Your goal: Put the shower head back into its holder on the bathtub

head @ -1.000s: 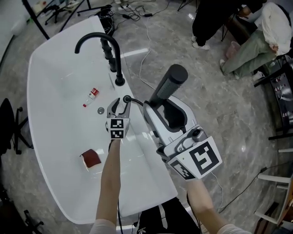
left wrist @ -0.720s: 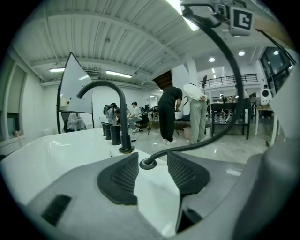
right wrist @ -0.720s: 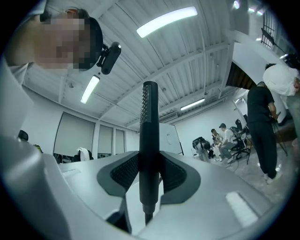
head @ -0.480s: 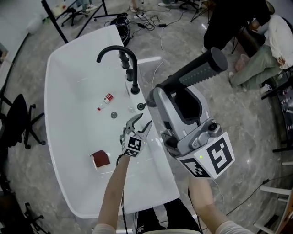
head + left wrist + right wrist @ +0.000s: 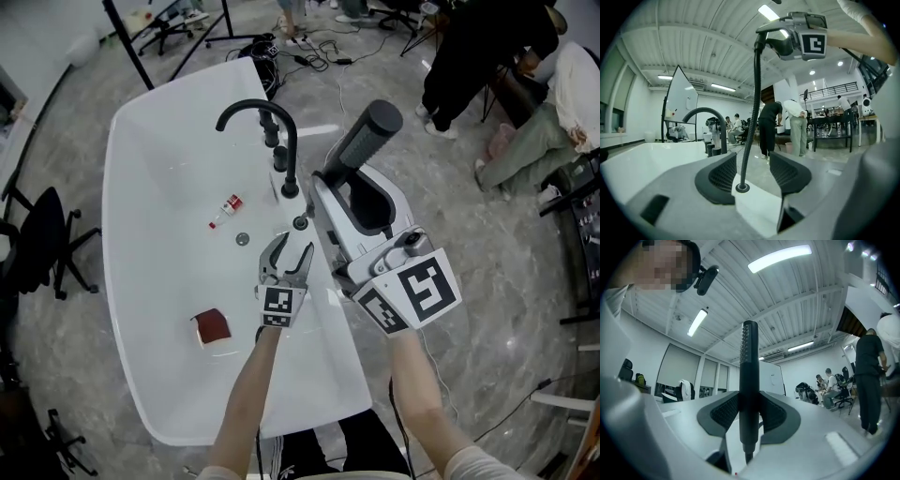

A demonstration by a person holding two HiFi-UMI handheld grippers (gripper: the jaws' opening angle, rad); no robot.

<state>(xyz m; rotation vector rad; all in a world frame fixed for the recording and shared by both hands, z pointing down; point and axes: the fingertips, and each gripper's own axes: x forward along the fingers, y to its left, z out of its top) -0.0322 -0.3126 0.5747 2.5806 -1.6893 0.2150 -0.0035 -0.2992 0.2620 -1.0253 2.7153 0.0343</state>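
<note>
In the bathtub (image 5: 141, 281): bottle (image 5: 225, 208), reddish block (image 5: 212, 326). Off its right rim, right hand-held gripper (image 5: 749, 413) clamps shower head (image 5: 364, 141). Left hand-held gripper (image 5: 287, 255), jaws just opening, loosely straddles hose (image 5: 752, 117), seen only in left gripper view.

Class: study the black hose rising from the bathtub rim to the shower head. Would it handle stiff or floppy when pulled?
Probably floppy: the hose curves smoothly up to the shower head clamped in the right gripper. Its ribbed skin suggests it flexes but resists kinking. Anchored at the bathtub rim, it would likely tug back.
</note>
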